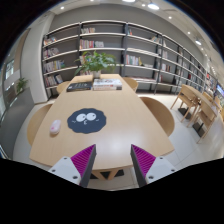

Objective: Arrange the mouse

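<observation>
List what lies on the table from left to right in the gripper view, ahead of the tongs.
Mouse → round dark mouse pad, both on the wooden table beyond the open, empty tongs.

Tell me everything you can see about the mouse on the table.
The mouse is small, pale, whitish and oval, with a smooth plastic-looking shell. It lies flat on the light wooden table, left of the round dark mouse pad and apart from it. Nothing touches it but the tabletop. It is beyond the open tool, ahead and to the left of its fingers. No cable or buttons can be made out.
</observation>
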The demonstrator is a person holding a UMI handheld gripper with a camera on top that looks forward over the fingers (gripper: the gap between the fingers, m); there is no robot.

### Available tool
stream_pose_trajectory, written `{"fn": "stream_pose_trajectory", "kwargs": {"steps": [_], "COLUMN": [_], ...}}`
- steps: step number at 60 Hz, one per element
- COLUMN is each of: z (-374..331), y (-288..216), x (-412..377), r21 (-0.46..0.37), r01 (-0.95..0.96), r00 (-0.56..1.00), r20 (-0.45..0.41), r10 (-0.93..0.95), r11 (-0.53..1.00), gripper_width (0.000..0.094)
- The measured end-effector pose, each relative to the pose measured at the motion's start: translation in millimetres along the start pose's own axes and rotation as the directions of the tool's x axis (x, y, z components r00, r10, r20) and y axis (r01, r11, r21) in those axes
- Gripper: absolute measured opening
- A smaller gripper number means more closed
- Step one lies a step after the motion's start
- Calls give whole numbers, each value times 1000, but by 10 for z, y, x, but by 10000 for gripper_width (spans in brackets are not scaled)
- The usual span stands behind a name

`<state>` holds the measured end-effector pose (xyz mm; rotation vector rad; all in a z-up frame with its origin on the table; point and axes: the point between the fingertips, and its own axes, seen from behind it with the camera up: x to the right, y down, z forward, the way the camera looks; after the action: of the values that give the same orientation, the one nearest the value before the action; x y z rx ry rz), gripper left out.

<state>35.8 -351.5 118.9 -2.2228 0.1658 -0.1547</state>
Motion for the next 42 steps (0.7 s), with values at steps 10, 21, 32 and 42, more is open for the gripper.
{"fn": "stream_pose_trajectory", "kwargs": {"steps": [10, 21, 32, 42], "z": [98, 634, 1220, 1678], "y": [444, 517, 357, 187], "x": [-884, -2038, -2697, -3024], "r21": [-104, -133, -157, -174], "r01": [90, 130, 147, 155], "r00": [985, 960, 951, 953], "r20": [157, 265, 294, 285], "r10": [-73, -91, -96, -101], "r11": [990, 983, 977, 972], "gripper_width": [685, 692, 691, 694]}}
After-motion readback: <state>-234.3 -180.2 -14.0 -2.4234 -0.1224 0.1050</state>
